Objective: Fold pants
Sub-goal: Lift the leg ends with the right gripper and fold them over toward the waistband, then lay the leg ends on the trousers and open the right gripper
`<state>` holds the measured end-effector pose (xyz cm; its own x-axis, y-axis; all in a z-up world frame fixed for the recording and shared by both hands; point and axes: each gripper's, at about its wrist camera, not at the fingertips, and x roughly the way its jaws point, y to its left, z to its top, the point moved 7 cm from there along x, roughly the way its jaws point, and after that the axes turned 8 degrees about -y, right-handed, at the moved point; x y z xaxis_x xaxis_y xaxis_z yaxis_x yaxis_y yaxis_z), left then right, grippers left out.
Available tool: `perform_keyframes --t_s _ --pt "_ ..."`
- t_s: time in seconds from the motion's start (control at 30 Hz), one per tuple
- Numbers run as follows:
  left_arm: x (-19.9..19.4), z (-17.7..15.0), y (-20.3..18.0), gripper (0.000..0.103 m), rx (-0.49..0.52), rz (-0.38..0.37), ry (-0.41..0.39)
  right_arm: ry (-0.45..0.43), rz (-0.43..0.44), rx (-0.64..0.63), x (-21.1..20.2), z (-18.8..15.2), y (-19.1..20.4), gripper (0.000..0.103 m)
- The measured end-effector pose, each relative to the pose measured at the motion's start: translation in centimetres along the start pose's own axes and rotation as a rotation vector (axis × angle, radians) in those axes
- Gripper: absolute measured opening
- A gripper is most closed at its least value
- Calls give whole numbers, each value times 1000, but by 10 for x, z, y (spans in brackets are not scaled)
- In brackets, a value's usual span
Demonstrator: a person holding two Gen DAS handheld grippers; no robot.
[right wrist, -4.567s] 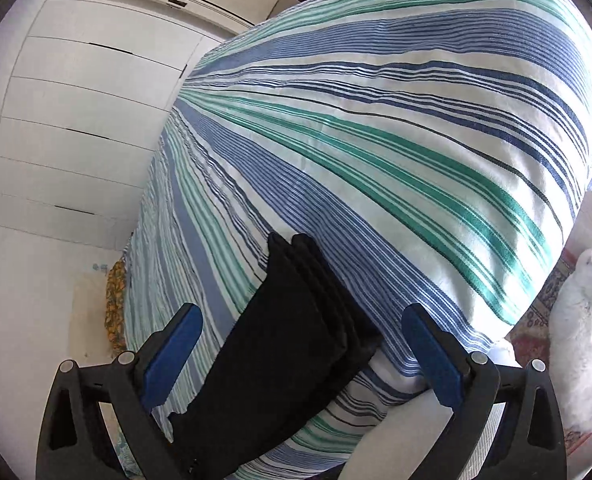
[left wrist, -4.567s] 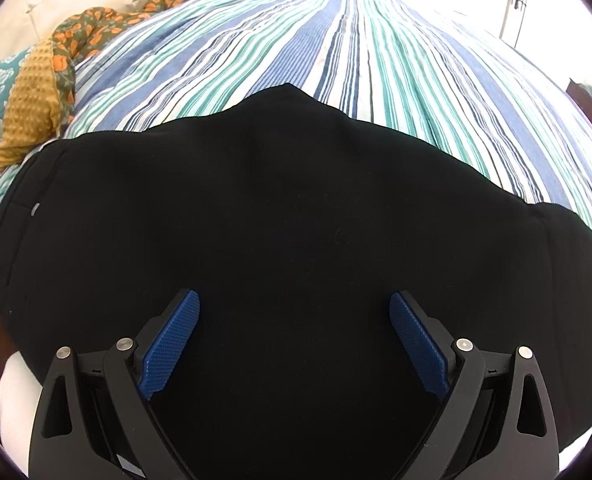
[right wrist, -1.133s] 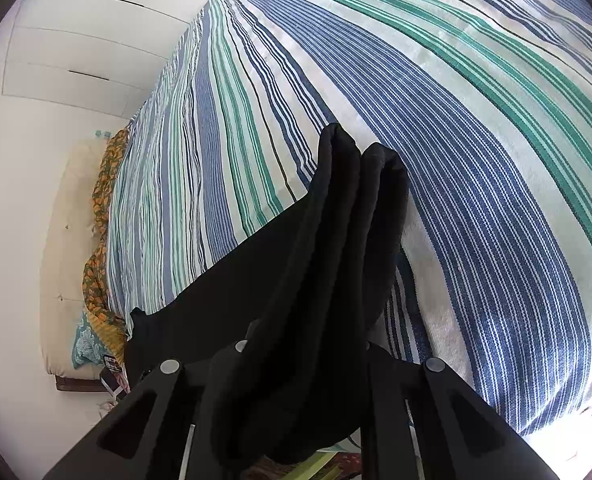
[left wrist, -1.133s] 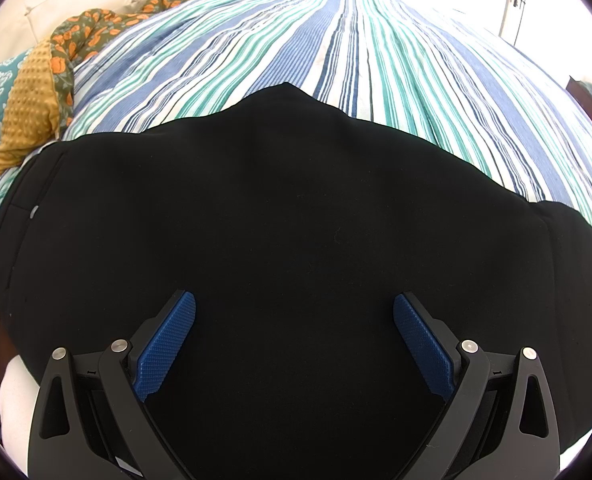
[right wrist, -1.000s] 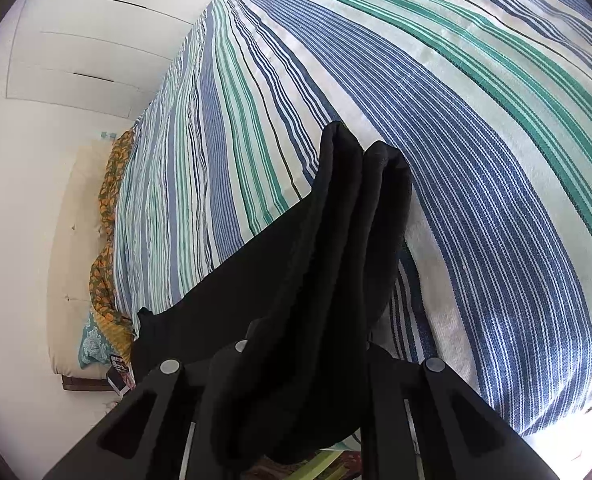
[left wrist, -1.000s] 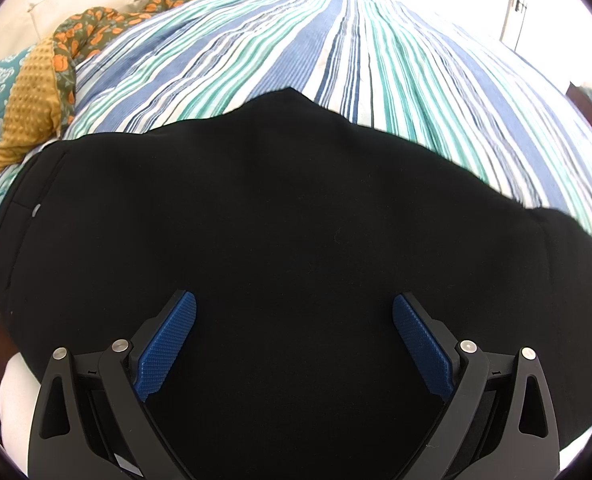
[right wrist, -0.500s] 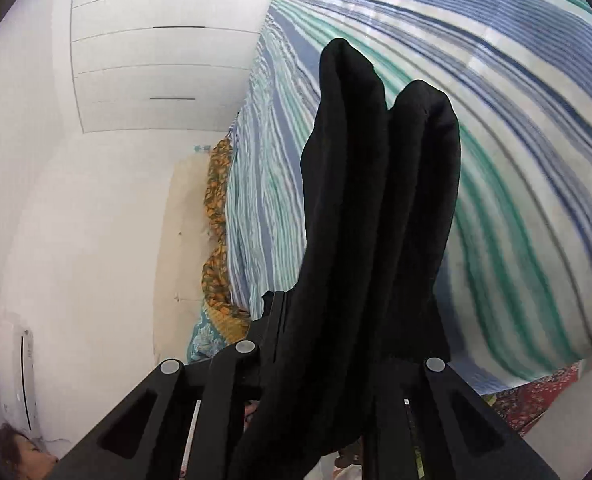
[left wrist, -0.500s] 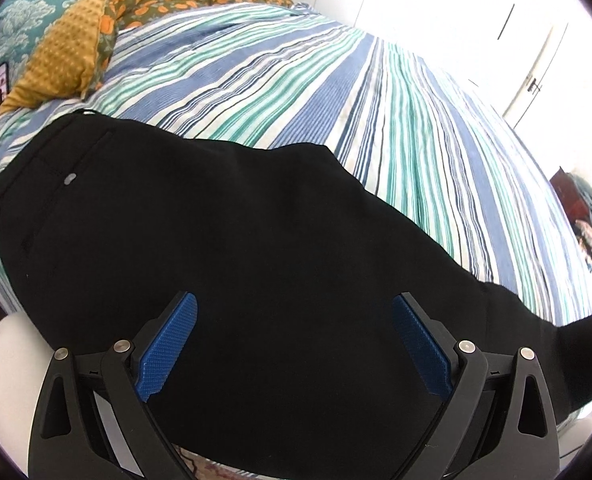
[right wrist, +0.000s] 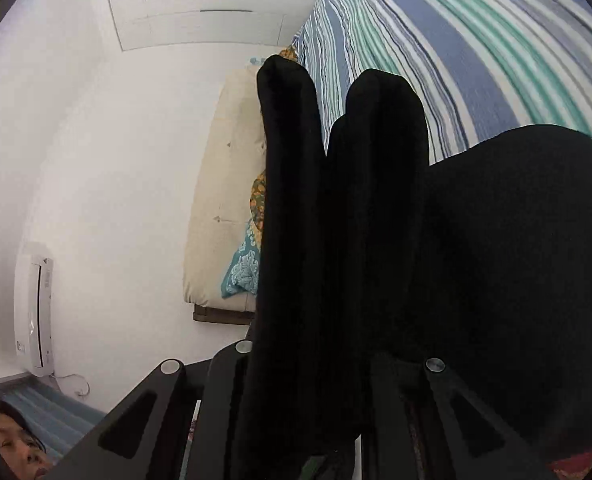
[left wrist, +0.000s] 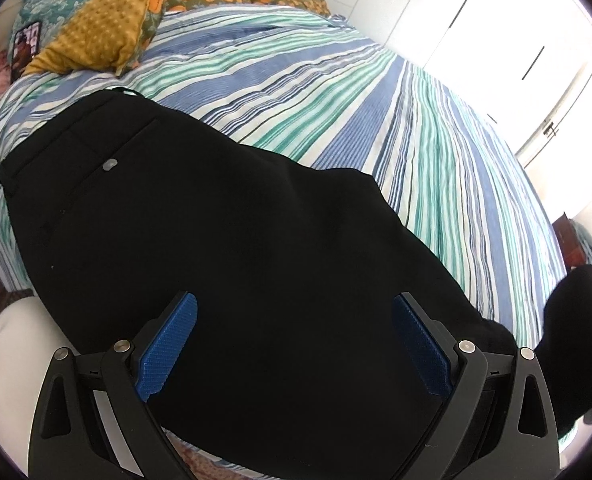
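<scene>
The right hand-held gripper (right wrist: 331,392) is clamped on the bunched leg ends of the black pants (left wrist: 232,264), so it is best to carry them level over the waist end and lower them squarely, edges matched, while the left hand-held gripper (left wrist: 294,344), its jaws wide and empty, hovers above the cloth. The pants lie flat and smooth on the striped bed (left wrist: 375,92), waistband and back-pocket button (left wrist: 109,165) toward the pillows (left wrist: 96,36)
</scene>
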<state>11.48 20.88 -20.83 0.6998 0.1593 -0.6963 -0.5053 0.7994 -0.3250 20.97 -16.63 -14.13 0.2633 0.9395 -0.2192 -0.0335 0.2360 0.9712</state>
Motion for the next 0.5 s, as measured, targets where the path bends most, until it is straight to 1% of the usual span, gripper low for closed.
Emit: perform_keyframes --t_s 0.1,0.17,0.2,0.23,0.27,0.3,0.33,0.4,0.47,0.5 --pt "2 -1 -1 98 2 -3 7 33 -56 -35 53 -14 -5 16" --pt "3 -2 0 98 4 -5 16 65 -124 -80 86 -24 -13 21" --pt "2 -3 -1 98 3 -10 20 84 -190 -129 102 -30 -18 30" --pt "2 -4 -1 98 -2 -19 24 115 -264 -186 116 -37 -24 54" --pt "1 -3 0 98 -12 -37 25 159 -330 -244 128 -44 -28 68" --pt "-2 -2 0 98 -23 -56 23 196 -382 -295 136 -51 -31 79" --pt "-4 -1 1 98 -38 -78 20 218 -407 -335 137 -57 -29 79" --pt "-8 0 1 98 -63 -116 16 230 -382 -422 129 -66 -13 80" --pt "-11 1 -3 97 -77 -170 18 195 -375 -562 99 -75 4 83" --pt "-12 1 -9 96 -73 -200 20 168 -381 -635 83 -76 11 88"
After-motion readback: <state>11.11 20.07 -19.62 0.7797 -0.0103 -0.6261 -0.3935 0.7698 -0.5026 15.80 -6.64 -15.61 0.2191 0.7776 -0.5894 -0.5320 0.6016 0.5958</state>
